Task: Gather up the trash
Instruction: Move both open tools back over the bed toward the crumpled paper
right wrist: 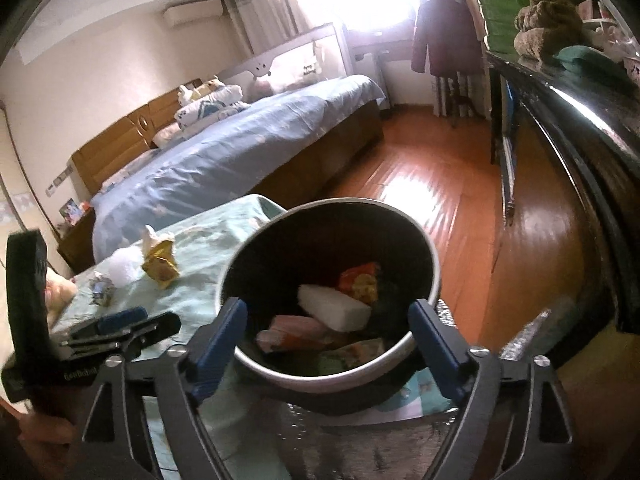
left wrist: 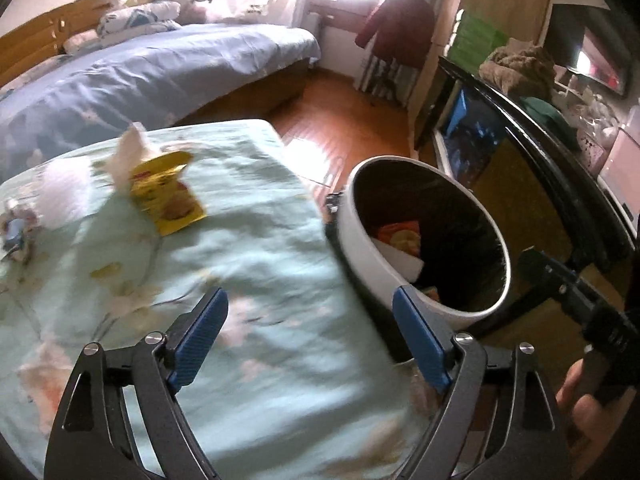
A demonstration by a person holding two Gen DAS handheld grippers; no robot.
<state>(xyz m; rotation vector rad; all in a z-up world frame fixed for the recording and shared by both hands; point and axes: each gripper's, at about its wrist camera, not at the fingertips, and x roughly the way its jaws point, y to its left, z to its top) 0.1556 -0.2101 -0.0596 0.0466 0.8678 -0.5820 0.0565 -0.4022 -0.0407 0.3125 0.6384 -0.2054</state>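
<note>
In the left wrist view my left gripper (left wrist: 312,304) is open over a pale green quilt (left wrist: 248,240), with nothing between its blue pads. On the quilt lie a yellow wrapper (left wrist: 172,196), a white tissue wad (left wrist: 64,192) and a small crumpled wrapper (left wrist: 16,232). A white bin (left wrist: 360,248) stands off the quilt's right edge. In the right wrist view my right gripper (right wrist: 328,312) hangs open over the bin (right wrist: 434,264), empty. Inside the bin are a white block (right wrist: 336,304), an orange wrapper (right wrist: 360,282) and a pink packet (right wrist: 292,332). The yellow wrapper (right wrist: 160,264) and tissue (right wrist: 124,266) lie to the bin's left.
A bed with a blue cover (right wrist: 240,148) stands behind the quilt. Wooden floor (right wrist: 440,200) runs between the bed and a dark glossy cabinet (right wrist: 580,152) on the right. A dark red coat (right wrist: 440,32) hangs by the window. The bin rests on a silvery mat (right wrist: 360,440).
</note>
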